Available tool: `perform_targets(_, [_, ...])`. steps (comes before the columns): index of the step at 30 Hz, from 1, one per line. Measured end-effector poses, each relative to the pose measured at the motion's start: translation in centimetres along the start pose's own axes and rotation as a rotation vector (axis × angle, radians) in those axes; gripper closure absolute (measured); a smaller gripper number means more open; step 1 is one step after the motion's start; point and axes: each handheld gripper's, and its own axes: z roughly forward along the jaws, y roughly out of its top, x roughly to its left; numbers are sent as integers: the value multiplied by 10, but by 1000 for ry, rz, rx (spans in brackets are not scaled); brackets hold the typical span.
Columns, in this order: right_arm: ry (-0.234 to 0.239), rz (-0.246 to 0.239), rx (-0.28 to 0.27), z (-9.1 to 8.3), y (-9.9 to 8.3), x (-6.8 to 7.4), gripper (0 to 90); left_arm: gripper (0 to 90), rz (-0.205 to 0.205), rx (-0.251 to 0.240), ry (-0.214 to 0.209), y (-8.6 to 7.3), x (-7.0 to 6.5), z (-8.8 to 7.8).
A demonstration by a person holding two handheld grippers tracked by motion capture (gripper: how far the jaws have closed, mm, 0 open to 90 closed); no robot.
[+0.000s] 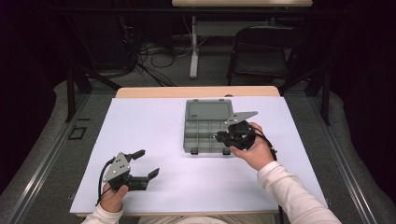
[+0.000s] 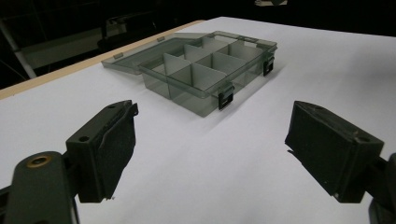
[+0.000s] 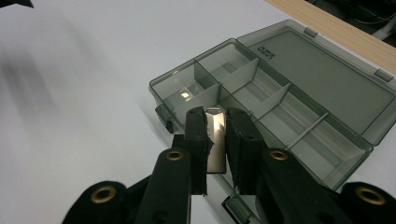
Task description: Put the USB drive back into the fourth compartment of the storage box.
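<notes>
Your right gripper (image 3: 217, 135) pinches a small metal plate (image 3: 215, 140) over the open compartment box (image 3: 299, 100) (lid flat). Your left gripper (image 2: 210, 140) rests with jaws spread wide, holding nothing.

Box: translucent smoke-grey plastic compartment box (image 3: 289, 100), smooth and glossy, with thin dividers of the same plastic.
Held piece: small flat shiny metal plate (image 3: 215, 140), polished and reflective.
Grippers: matt black plastic right gripper (image 3: 217, 135) with brass-coloured rivets.
Table: smooth matt white tabletop (image 1: 154, 130), light wood edge.

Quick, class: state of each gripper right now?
Left gripper: open, holding nothing.
Right gripper: shut on a small metal piece, above the compartment box.
</notes>
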Motion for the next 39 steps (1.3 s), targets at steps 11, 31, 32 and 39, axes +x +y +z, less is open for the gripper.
perform_targets(11, [-35,7,31,8,8,-15,794,158,3,0,-3,0,0,0])
perform_targets(31, [-82,2,82,25,19,-31,795,158,3,3,-2,0,0,0])
perform_targets(32, [-85,-1,86,26,19,-31,794,158,3,3,-2,0,0,0])
perform_targets(39, [-111,-13,105,33,24,-37,794,158,3,2,-3,0,0,0])
